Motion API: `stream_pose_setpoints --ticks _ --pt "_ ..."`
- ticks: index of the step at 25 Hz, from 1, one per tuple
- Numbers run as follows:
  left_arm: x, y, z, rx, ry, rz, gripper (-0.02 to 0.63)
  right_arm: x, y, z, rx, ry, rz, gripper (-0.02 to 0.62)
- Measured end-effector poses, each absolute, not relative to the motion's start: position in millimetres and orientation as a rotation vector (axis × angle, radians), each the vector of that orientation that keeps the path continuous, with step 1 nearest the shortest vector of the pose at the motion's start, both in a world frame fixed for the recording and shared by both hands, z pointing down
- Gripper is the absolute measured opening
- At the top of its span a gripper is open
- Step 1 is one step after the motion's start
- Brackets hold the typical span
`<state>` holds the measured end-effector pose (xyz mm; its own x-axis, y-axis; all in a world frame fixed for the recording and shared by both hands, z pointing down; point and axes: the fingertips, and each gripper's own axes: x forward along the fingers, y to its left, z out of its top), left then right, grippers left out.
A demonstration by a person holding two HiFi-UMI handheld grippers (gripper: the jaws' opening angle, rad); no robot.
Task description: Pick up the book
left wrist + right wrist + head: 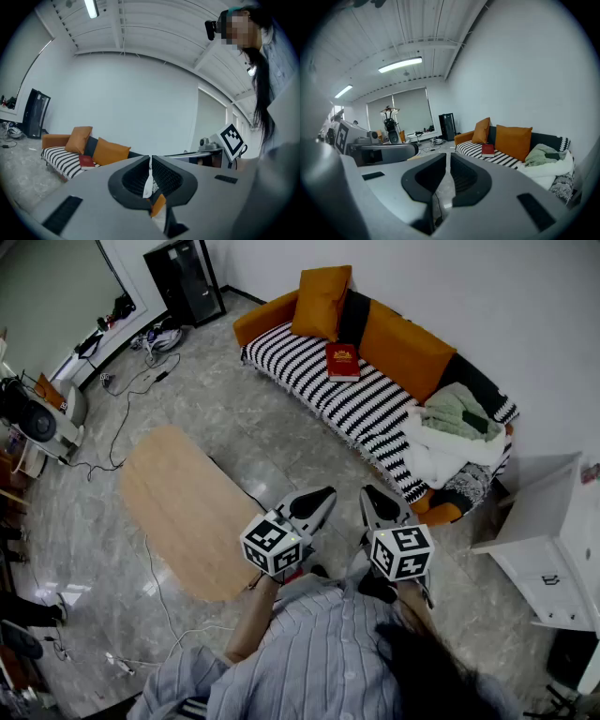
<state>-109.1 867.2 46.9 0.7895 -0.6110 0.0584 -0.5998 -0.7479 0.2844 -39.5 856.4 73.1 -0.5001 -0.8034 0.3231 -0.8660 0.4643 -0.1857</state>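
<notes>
A red book (342, 362) lies flat on the striped seat of the sofa (309, 371), against the orange back cushions. It also shows small in the left gripper view, book (86, 161), and in the right gripper view, book (488, 149). My left gripper (322, 498) and right gripper (375, 497) are held side by side near my body, far from the sofa. Both are shut with nothing between the jaws. In their own views the left gripper (150, 161) and right gripper (448, 158) point toward the sofa across the floor.
A light wooden oval table (187, 507) stands at my left front, with cables (122, 418) on the floor around it. A white and green heap of blankets (455, 432) fills the sofa's right end. A white cabinet (553, 540) stands right; a black cabinet (187, 277) stands far back.
</notes>
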Motion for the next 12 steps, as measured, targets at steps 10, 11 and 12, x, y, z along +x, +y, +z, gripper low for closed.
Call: stream_pose_setpoints --ticks 10,11,12 --pt "-106.5 864.9 49.5 2.681 -0.928 -0.054 0.021 -42.5 858.8 75.9 1.424 -2.509 0.417 0.041" --pt "-105.5 864.2 50.2 2.677 -0.928 -0.053 0.021 -42.0 858.6 77.4 1.420 -2.509 0.425 0.041" --pt "-104.6 863.4 50.8 2.674 -0.928 -0.053 0.021 -41.3 858.1 78.6 1.416 -2.508 0.431 0.041"
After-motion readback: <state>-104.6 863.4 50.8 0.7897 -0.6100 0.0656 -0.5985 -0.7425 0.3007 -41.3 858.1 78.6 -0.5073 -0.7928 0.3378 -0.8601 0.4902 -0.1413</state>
